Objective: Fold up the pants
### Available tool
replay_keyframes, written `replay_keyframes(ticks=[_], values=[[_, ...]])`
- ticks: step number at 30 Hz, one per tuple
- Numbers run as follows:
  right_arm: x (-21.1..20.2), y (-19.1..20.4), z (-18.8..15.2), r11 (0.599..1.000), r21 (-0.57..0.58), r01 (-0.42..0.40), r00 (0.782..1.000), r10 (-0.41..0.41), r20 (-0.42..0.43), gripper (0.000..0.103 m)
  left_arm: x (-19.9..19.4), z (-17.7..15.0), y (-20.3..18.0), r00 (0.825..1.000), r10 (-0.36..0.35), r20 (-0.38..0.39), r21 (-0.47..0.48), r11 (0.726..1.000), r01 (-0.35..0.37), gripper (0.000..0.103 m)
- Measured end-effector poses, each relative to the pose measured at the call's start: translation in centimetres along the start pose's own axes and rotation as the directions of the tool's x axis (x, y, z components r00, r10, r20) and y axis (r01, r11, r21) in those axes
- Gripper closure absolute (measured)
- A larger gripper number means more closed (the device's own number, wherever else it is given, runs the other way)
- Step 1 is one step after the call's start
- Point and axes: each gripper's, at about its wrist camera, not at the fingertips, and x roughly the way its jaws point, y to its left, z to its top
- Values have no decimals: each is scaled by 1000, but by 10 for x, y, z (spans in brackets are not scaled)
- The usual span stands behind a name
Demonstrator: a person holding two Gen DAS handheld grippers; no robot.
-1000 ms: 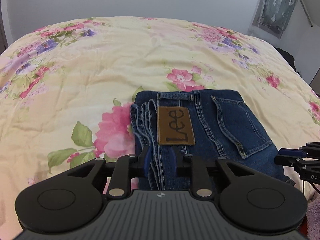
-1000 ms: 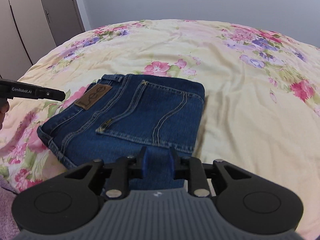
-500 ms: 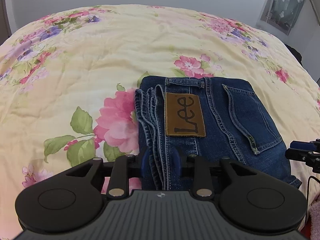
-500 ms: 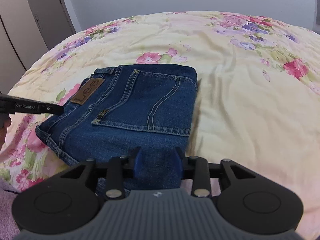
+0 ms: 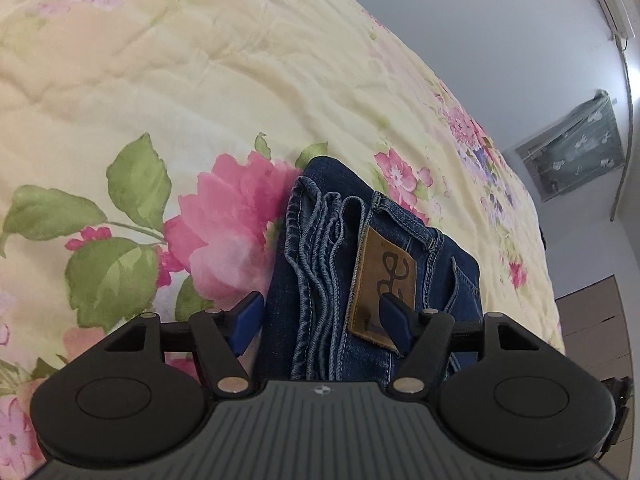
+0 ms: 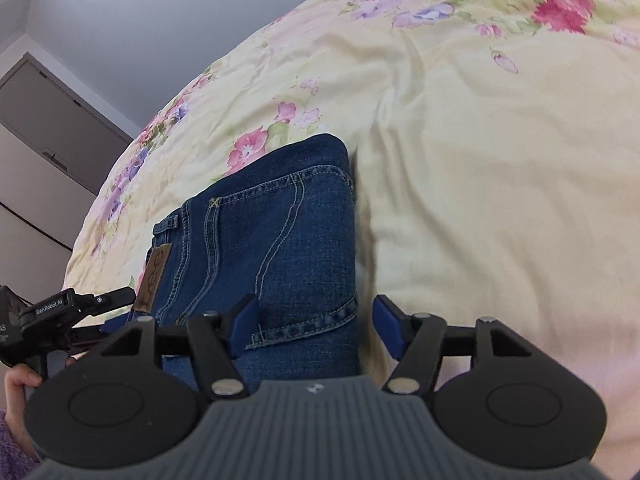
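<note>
Folded blue jeans [image 5: 320, 240] with a brown leather patch [image 5: 382, 280] lie on the floral yellow bedspread [image 5: 160, 60]. My left gripper [image 5: 320, 324] hangs low over their near left edge. Its jaws are opening, the stacked denim edges lie between them, and the pads do not press on the cloth. In the right wrist view the jeans [image 6: 272, 232] show a back pocket. My right gripper [image 6: 316, 328] straddles their near right corner, its jaws also opening and not pressing. The left gripper [image 6: 80, 308] shows at the left there, held by a hand [image 6: 16, 380].
The bedspread [image 6: 480, 160] spreads wide beyond and to both sides of the jeans. A grey wardrobe [image 6: 40, 140] stands past the bed's left side. On the right wall hangs a grey cloth [image 5: 580, 156], with wooden furniture [image 5: 592, 320] below it.
Both grippers' jaws have spread from nearly shut on the denim to wide apart. Both have rolled and sunk closer to the jeans, so the views now tilt.
</note>
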Motion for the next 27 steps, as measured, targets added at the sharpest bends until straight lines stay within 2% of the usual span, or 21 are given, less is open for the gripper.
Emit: replay_keyframes(ticks=[5,9,12,13,15,21,27], values=[[19,-17,3,993,101,-68,997,72,-31,43,16,4,13,997,-76,-19,-56,996,75,22],[32,-28,8,978,169,-125,990,133,-40,44,27,10,14,993,-111,-44,-64,992,108,19],[40,-33,12,967,198,-160,984,171,-41,46,35,14,10,991,-119,-69,-37,992,116,20],[42,-35,13,963,205,-174,982,185,-39,48,37,14,7,991,-111,-76,-19,994,109,24],[47,-40,14,948,239,-210,974,223,-28,57,39,15,4,991,-101,-84,1,995,101,31],[51,-47,14,926,270,-263,961,277,-14,69,32,18,-6,994,-72,-84,44,996,76,59],[43,-43,15,930,253,-266,961,276,-6,78,26,16,-29,998,2,-68,145,989,7,68]])
